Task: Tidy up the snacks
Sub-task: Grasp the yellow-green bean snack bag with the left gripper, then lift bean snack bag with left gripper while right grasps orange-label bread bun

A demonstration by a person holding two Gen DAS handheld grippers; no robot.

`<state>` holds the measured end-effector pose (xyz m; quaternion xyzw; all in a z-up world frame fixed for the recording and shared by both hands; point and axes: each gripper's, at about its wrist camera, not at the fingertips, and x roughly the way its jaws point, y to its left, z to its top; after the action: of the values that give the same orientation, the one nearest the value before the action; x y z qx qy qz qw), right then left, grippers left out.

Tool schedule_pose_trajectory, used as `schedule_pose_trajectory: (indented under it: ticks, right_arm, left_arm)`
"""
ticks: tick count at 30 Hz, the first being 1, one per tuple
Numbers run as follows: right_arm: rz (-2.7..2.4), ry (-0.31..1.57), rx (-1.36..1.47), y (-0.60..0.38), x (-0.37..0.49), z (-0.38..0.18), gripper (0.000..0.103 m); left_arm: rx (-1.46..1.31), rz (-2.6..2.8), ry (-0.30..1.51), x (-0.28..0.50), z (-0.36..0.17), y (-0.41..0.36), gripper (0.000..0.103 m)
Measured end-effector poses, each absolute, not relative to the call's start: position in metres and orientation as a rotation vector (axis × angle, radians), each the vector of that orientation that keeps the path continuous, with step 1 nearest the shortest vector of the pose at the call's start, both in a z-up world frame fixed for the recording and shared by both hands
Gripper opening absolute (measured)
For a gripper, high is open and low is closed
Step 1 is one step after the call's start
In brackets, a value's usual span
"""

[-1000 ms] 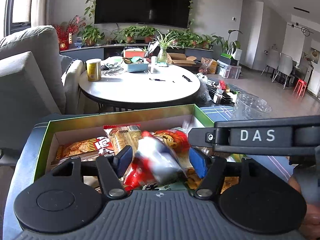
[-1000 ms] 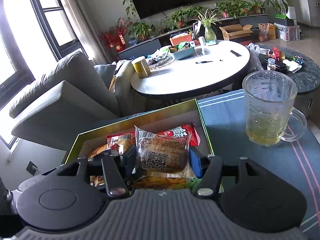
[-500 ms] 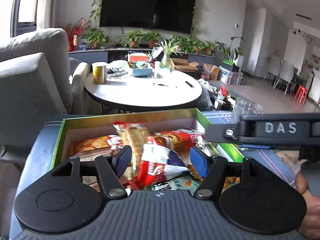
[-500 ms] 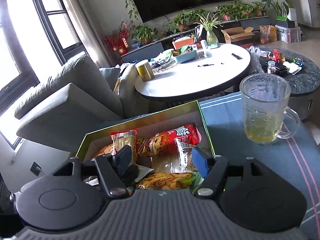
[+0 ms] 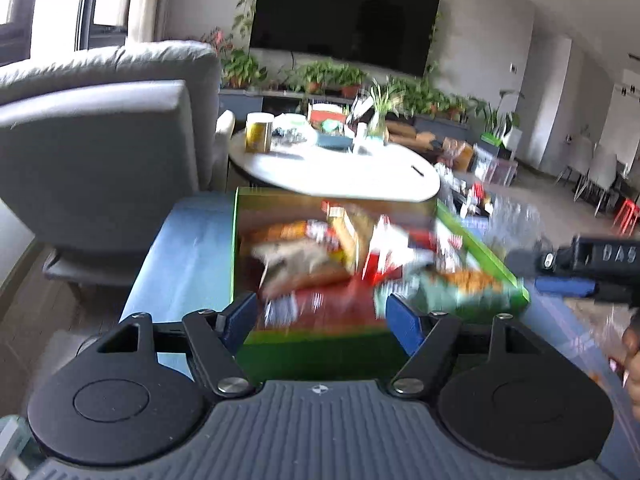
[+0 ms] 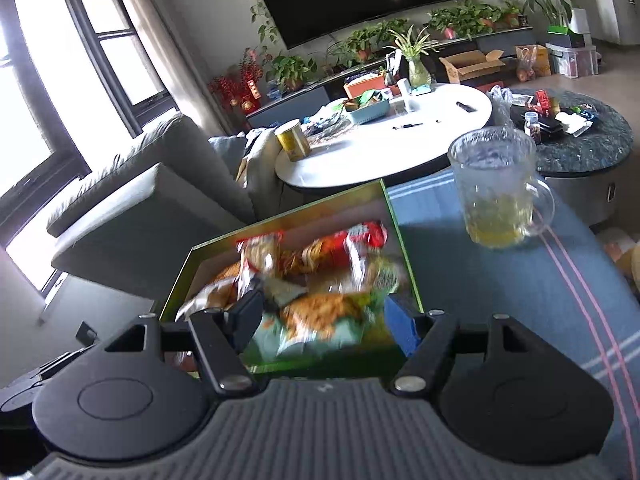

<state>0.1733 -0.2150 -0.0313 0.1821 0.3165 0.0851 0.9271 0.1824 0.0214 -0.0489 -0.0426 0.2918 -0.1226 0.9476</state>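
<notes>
left gripper (image 5: pixel 320 316): dropped red packet, opening | right gripper (image 6: pixel 322 316): released biscuit pack

Daylight from window (image 6: pixel 48 80); motion blur; fisheye.

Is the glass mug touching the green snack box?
Apart. In the right wrist view, bare blue cloth separates the glass mug from the green snack box.

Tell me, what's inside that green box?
The green box holds a loose heap of snack packets, red, orange and pale green wrappers overlapping. Whatever lies beneath them, and the box floor, is mostly covered.
</notes>
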Motion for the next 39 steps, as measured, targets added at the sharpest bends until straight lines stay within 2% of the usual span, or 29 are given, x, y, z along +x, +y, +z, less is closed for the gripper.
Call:
schedule_pose_trajectory:
  ticks: [11,19,22,24,39]
  right_arm:
    - [0.195,0.649,0.318,-0.207,0.132,-0.033,0.072]
    - [0.222,0.71,0.267,-0.188,0.108,-0.058,0.072]
    - [0.221,0.737,0.266,-0.184,0.104,-0.068,0.072]
    - [0.212,0.739,0.26,-0.184,0.101,-0.071,0.072]
    - [0.005,0.651,0.283,-0.247,0.105,-0.067,0.072]
  left_arm:
    - [0.029,-0.212,0.731,0.151,-0.098,0.007,0.07]
    - [0.039,-0.176,0.777,0.157,-0.117,0.003,0.069]
    - [0.048,-0.186,0.782,0.155,-0.119,0.001,0.064]
    - [0.068,-0.182,0.771,0.154,-0.119,0.0,0.054]
    - [0.033,-0.192,0.772,0.147,-0.117,0.003,0.052]
